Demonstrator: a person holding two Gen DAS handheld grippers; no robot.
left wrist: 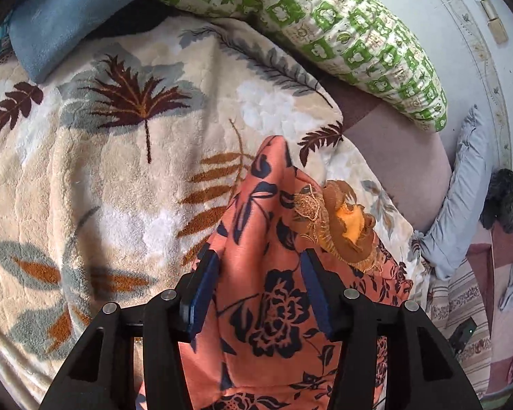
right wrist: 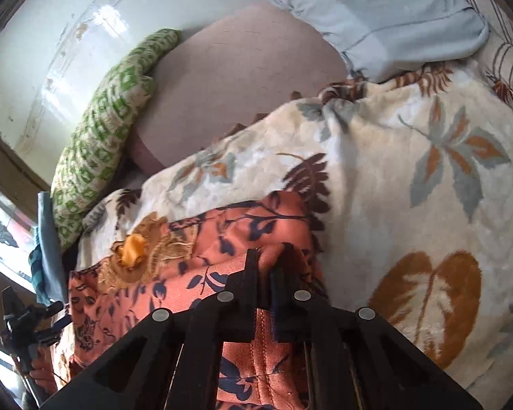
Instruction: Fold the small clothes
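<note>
One orange floral garment [left wrist: 273,294] lies on one leaf-print blanket [left wrist: 95,177]. The left gripper [left wrist: 260,273] straddles it, fingers apart. The right gripper [right wrist: 272,263] pinches its edge; no writing reads.

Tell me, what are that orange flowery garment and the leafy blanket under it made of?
The orange floral garment looks like thin, matte woven or knit fabric: it drapes in soft folds and shows a stitched seam; its brown embroidered rosette seems gauzy, with a satiny yellow centre. The leaf-print blanket looks like thick plush fleece, judging by its fuzzy pile. Exact fibres can't be told.
</note>
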